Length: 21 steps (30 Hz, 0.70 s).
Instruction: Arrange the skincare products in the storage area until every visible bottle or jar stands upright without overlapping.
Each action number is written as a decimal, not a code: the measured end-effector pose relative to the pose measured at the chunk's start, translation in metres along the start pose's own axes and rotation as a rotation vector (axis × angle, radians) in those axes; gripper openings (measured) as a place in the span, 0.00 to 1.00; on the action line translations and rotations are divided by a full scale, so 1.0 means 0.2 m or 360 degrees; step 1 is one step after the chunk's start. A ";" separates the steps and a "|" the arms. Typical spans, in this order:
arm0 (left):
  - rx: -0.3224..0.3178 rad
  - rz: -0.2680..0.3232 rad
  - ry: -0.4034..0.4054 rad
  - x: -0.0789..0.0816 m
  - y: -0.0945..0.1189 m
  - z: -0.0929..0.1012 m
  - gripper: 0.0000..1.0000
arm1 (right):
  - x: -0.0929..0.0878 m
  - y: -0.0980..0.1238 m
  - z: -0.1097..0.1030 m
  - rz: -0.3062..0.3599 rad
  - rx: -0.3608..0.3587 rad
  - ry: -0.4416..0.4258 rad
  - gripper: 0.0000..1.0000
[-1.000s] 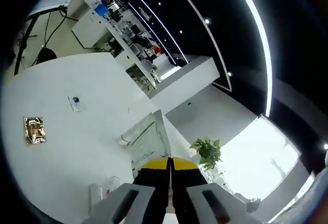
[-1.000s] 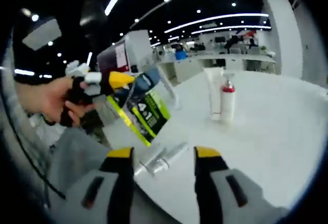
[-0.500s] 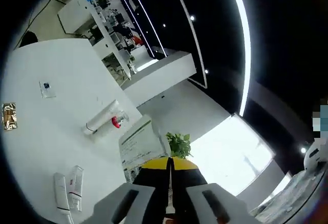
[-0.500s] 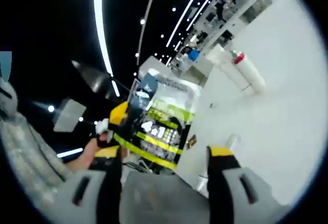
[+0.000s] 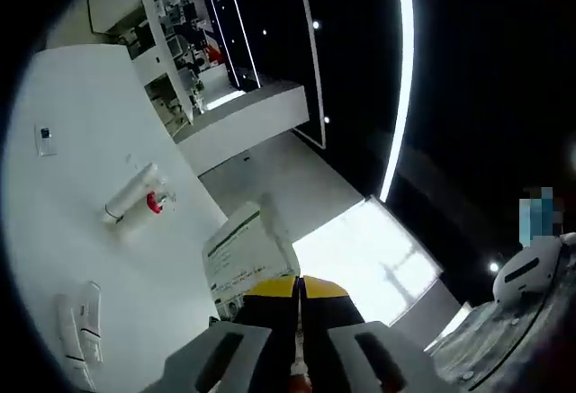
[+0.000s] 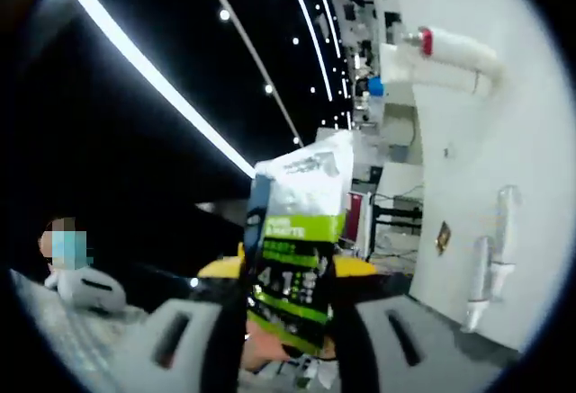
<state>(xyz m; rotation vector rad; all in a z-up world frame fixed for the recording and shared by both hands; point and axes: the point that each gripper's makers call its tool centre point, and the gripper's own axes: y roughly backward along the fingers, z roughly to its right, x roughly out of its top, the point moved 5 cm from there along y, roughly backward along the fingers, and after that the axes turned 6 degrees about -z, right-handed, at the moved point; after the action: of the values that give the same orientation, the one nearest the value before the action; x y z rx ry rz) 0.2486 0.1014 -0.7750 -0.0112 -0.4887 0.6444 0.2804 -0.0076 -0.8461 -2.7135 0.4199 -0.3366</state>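
Pouch: the green-and-white sachet pouch [image 6: 292,249] hung in the air well above the desk [image 5: 54,204], tilted with the hands.
Left hand-held gripper [image 5: 299,287]: its jaws were closed together on the pouch's [image 5: 245,258] lower edge, the yellow tips meeting with no gap.
Right hand-held gripper [image 6: 286,272]: its yellow-tipped jaws stood either side of the pouch; whether they pressed it or only flanked it could not be told.
Standing pair: a white tube [image 5: 130,193] and a red-capped bottle [image 5: 157,202] stood just beside each other on the desk, upright as far as the rolled views allowed.
Lying pair: two slim tubes [image 5: 79,326] lay flat side by side near the desk's edge, not yet stood up.
Risk, slip: a thin pinch on one edge probably let the soft pouch swing or slide free in a handover.
Risk, toppling: a floppy pouch set down near the standing pair could likely lean on them or knock them over.
Risk, edge: the lying tubes could roll off if nudged.
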 end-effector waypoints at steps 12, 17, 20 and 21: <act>0.0144 -0.0077 -0.0068 0.01 0.11 -0.13 0.03 | 0.02 0.06 -0.07 -0.0085 -0.0134 0.0221 0.00; 0.0144 -0.0199 -0.0103 -0.07 0.07 -0.14 0.15 | -0.02 0.02 -0.08 -0.0168 -0.0140 0.0257 0.00; 0.0158 -0.0210 -0.0108 -0.07 0.07 -0.14 0.04 | -0.03 -0.01 -0.10 -0.0174 -0.0094 0.0251 0.00; 0.0146 -0.0195 -0.0089 -0.06 0.07 -0.15 0.03 | -0.03 -0.02 -0.11 -0.0174 -0.0084 0.0259 0.00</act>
<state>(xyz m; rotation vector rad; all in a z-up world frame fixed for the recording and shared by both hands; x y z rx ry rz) 0.2450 0.1107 -0.8080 0.1226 -0.5096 0.5476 0.2688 -0.0095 -0.8252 -2.7770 0.3296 -0.5868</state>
